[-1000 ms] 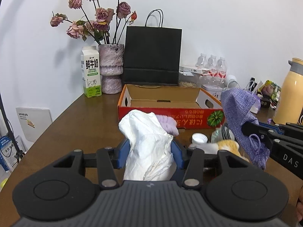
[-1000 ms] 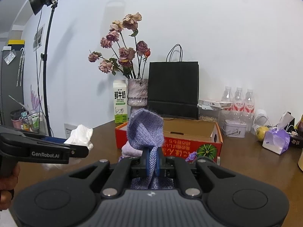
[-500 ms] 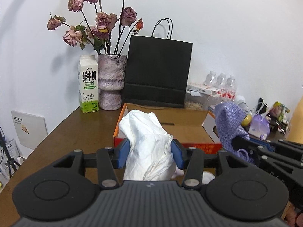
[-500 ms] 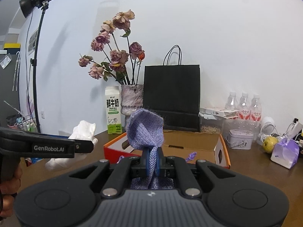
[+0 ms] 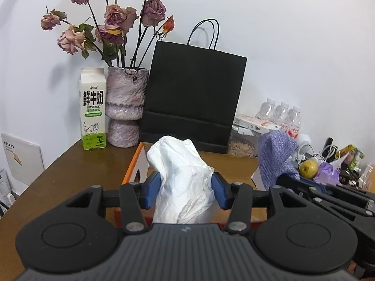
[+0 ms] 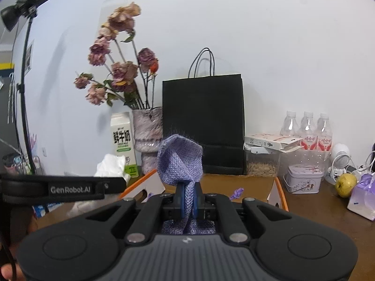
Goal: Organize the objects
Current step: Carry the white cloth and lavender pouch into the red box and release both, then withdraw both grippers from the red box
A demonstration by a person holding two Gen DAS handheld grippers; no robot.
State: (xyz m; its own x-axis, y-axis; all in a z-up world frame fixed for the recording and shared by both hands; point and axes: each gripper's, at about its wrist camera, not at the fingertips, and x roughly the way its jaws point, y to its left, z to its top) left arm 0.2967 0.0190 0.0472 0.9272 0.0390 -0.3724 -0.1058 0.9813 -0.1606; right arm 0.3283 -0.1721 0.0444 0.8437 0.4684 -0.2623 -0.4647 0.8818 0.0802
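Observation:
My left gripper (image 5: 185, 193) is shut on a crumpled white plastic bag (image 5: 181, 175) and holds it above the near edge of the open orange cardboard box (image 5: 133, 164). My right gripper (image 6: 188, 201) is shut on a purple woven cloth pouch (image 6: 180, 161), also above the box (image 6: 253, 185). In the left wrist view the pouch (image 5: 274, 157) sits at the right. In the right wrist view the white bag (image 6: 111, 166) sits at the left. A purple drawstring end (image 6: 236, 193) lies inside the box.
Behind the box stand a black paper bag (image 5: 194, 93), a vase of dried roses (image 5: 125, 107) and a milk carton (image 5: 92, 107). To the right are water bottles (image 6: 307, 128), a tin (image 6: 302, 181), a yellow fruit (image 6: 345, 185) and a tissue pack (image 6: 363, 196). The brown table (image 5: 58, 175) runs leftward.
Both grippers have moved forward and higher over the box while keeping their loads. The items on the table in front of the box have dropped out of view.

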